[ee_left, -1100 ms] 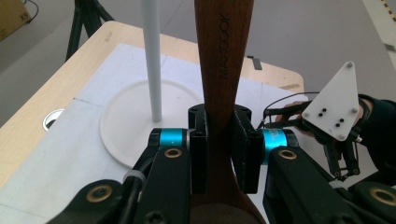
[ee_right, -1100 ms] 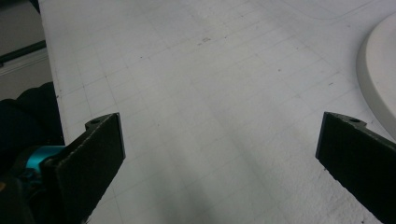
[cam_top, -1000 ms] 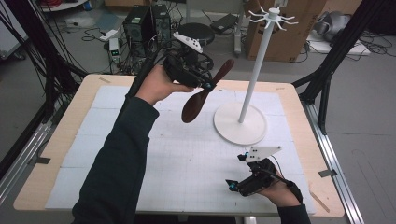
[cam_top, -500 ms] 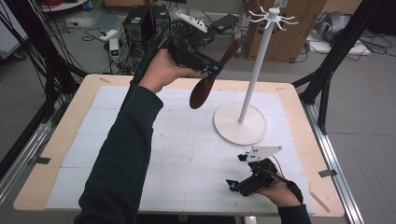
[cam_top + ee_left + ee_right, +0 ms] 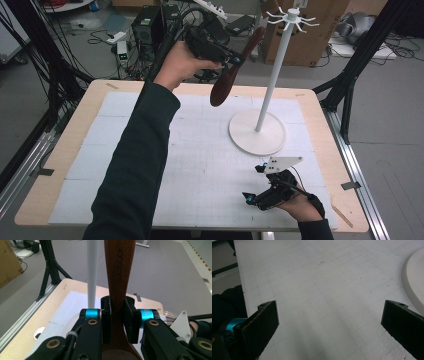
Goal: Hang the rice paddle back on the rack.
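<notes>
Wooden spoon (image 5: pixel 235 67): a dark reddish-brown utensil with a smooth finish is seen, its oval bowl hanging lower and its handle slanting up toward the hooks of the white rack (image 5: pixel 280 75). In the left gripper view the handle (image 5: pixel 119 272) is shown running straight up between the black pads, with the stamped word MAXCOOK read along the grain, and the white pole (image 5: pixel 93 272) is seen just beside it. The spoon is held in the air above the far edge of the table (image 5: pixel 75 145), clamped at the neck by the left gripper (image 5: pixel 227 55), whose jaws are pressed tight on the wood. The right gripper (image 5: pixel 265 192) is rested low on the white mat near the rack's round base (image 5: pixel 257 132); its jaws are spread wide, with nothing between them.
</notes>
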Demonstrator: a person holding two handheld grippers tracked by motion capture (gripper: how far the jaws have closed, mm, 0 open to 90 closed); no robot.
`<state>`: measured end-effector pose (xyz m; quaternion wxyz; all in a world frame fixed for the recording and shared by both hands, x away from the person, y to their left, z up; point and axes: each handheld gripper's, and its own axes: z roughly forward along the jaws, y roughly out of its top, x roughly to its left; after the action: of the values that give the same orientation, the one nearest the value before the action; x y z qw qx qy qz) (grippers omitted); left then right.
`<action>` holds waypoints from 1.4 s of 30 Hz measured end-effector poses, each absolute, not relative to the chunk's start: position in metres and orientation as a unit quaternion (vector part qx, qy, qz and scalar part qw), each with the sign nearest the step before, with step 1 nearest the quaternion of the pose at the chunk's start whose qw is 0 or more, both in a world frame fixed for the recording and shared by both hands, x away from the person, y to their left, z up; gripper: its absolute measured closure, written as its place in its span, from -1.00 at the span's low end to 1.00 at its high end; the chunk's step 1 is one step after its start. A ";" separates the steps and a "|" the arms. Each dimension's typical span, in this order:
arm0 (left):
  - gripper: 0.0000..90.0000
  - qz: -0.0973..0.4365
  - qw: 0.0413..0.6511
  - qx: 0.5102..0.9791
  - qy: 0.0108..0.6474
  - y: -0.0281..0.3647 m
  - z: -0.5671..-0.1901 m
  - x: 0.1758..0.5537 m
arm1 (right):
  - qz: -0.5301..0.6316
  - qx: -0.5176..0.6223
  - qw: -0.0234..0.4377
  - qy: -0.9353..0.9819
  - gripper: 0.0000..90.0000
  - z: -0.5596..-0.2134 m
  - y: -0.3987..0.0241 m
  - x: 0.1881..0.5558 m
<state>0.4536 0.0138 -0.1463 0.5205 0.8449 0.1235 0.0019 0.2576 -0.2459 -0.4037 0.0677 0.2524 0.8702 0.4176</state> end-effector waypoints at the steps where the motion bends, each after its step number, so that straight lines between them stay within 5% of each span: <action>1: 0.75 -0.002 0.522 0.843 0.126 0.013 -0.146 0.455 | 0.417 0.253 0.067 0.870 -1.00 -0.404 -0.246 0.258; 42: 0.75 -0.010 0.542 0.831 0.128 -0.001 -0.137 0.478 | 0.416 0.251 0.064 0.872 -1.00 -0.405 -0.246 0.259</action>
<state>0.4776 -0.0008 -0.1370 0.5419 0.8305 0.1283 -0.0105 0.2591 -0.2460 -0.4050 0.0644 0.2508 0.8715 0.4164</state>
